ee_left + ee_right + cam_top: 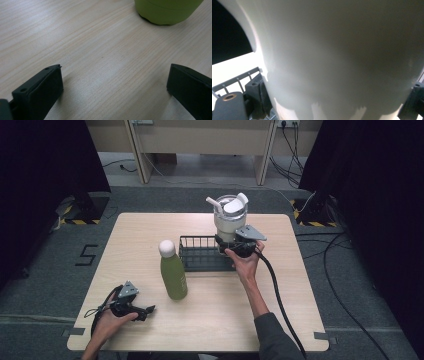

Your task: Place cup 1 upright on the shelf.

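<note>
A white tumbler (230,217) with a clear lid and a straw stands upright at the right end of a black wire basket (200,255). My right gripper (229,243) is shut on its lower body. In the right gripper view the tumbler wall (337,57) sits very close between the two black jaws of that gripper (335,100), with the basket's wire rim (237,80) at the lower left. A green bottle (173,272) with a white cap stands left of the basket. My left gripper (148,310) rests low at the table's front left, open and empty (115,92), pointing towards the bottle's base (167,11).
The light wooden table (150,230) has bare surface at the left and along the front. A black cable (280,305) trails from the right gripper over the table's front right. Dark curtains stand on both sides, and desk legs and floor cables lie beyond the far edge.
</note>
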`<state>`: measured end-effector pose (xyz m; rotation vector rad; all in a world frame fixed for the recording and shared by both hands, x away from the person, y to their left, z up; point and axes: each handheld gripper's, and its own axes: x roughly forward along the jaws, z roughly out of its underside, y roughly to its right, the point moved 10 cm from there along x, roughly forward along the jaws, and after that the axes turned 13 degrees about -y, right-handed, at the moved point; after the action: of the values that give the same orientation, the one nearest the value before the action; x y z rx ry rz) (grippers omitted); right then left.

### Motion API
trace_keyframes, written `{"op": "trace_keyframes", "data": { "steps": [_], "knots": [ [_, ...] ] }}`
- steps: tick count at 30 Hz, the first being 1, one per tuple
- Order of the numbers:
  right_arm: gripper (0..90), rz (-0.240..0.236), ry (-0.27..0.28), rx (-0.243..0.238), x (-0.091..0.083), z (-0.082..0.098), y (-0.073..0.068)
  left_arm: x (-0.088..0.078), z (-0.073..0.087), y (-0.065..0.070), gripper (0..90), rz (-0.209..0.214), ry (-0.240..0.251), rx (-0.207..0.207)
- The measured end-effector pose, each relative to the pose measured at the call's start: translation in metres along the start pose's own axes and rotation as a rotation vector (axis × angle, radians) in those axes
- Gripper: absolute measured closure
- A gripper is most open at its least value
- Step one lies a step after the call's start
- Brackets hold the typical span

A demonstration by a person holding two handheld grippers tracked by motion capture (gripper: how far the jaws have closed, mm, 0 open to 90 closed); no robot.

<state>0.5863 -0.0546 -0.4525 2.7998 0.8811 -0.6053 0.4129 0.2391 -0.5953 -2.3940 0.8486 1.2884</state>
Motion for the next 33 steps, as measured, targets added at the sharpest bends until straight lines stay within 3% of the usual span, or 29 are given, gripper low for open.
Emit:
{"op": "trace_keyframes", "data": {
  "steps": [16, 21, 27, 33],
  "knots": [
    [11.6, 0.007, -0.003, 0.017, 0.008, 0.020, 0.002, 0.000, 0.000, 0.000, 0.0, -0.001, 0.000, 0.000],
    [11.5, 0.013, -0.018, 0.004, 0.013, 0.031, 0.003, 0.000, 0.000, 0.000, 0.0, -0.001, 0.001, 0.000],
    [11.4, 0.012, 0.002, 0.003, 0.012, 0.031, 0.003, 0.000, 0.000, 0.000, 0.0, 0.000, 0.000, 0.000],
    [10.9, -0.003, -0.012, -0.003, 0.012, 0.032, 0.004, 0.000, 0.000, 0.000, 0.0, -0.001, 0.000, 0.000]
  ]
}}
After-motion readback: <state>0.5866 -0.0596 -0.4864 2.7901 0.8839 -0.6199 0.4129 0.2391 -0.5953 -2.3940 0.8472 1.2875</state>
